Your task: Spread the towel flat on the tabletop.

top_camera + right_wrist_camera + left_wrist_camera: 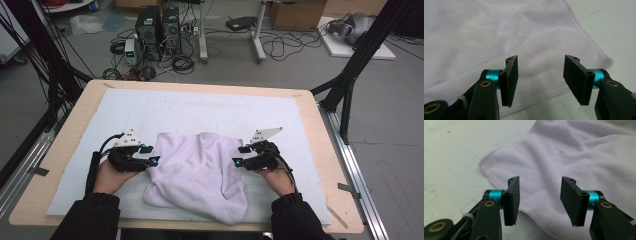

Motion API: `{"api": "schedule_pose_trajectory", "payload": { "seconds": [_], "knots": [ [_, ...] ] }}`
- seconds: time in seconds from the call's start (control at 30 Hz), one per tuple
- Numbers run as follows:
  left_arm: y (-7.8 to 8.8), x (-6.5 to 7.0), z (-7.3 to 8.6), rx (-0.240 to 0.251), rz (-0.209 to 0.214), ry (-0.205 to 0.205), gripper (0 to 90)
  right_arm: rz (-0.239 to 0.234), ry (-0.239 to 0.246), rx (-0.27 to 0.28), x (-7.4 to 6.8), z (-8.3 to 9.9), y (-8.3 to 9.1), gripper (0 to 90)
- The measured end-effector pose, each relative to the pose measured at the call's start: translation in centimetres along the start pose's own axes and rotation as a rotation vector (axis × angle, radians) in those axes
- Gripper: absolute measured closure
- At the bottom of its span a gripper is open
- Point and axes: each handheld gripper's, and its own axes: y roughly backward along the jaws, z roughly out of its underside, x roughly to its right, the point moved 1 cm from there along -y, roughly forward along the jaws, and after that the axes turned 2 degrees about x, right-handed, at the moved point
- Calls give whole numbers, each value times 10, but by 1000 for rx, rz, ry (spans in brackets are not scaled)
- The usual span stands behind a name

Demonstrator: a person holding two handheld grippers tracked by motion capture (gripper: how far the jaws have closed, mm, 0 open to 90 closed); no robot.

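- Left tool point(149, 155) and right tool point(241, 155) released, jaws parted, nothing gripped, flanking the cloth's near edges
- Rumpled lilac towel point(197, 172) lying mid-desk on white mat point(200, 107), between both tools

Overhead looks down; gripper views closely share towel point(197, 170).

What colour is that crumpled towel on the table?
Pale lilac, almost white; the towel shows best in the high view.
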Motion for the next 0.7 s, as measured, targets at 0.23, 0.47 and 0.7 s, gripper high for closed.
{"api": "schedule_pose_trajectory", "payload": {
  "seconds": [0.23,0.47,0.7],
  "knots": [
    [-23,-12,9,-94,-33,41,603,77,-22,-59,11,8,-18,541],
    [-27,-7,6,-99,-17,25,847,55,-42,-63,9,6,-20,853],
    [-21,-8,-2,-117,-37,54,871,12,-41,-83,11,-6,-9,874]
  ]
}}
